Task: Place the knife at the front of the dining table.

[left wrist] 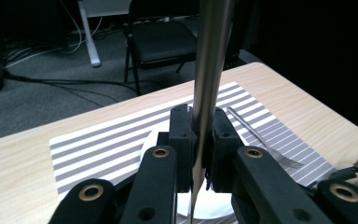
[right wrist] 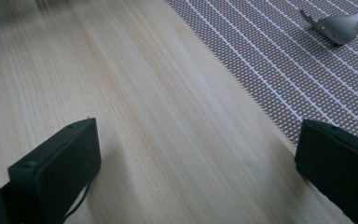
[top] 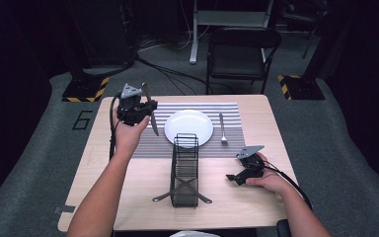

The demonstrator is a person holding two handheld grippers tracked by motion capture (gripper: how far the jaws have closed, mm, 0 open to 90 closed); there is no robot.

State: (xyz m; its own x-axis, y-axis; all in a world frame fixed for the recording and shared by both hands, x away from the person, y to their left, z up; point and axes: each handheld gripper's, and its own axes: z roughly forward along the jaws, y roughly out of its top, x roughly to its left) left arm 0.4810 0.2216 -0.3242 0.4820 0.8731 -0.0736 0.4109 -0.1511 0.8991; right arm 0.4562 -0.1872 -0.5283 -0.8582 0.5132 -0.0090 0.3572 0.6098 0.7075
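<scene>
- Left gripper, raised over the left end of the striped placemat: jaws clamped tight on a table knife, which stands near upright, slightly tilted.
- Left gripper view: knife blade rises between the pads (plate edge just below).
- White plate at placemat centre; black wire rack in front of it, on bare table.
- Fork lies right of the plate, on the placemat.
- Right gripper low over the table, jaws wide apart, holding nothing.
</scene>
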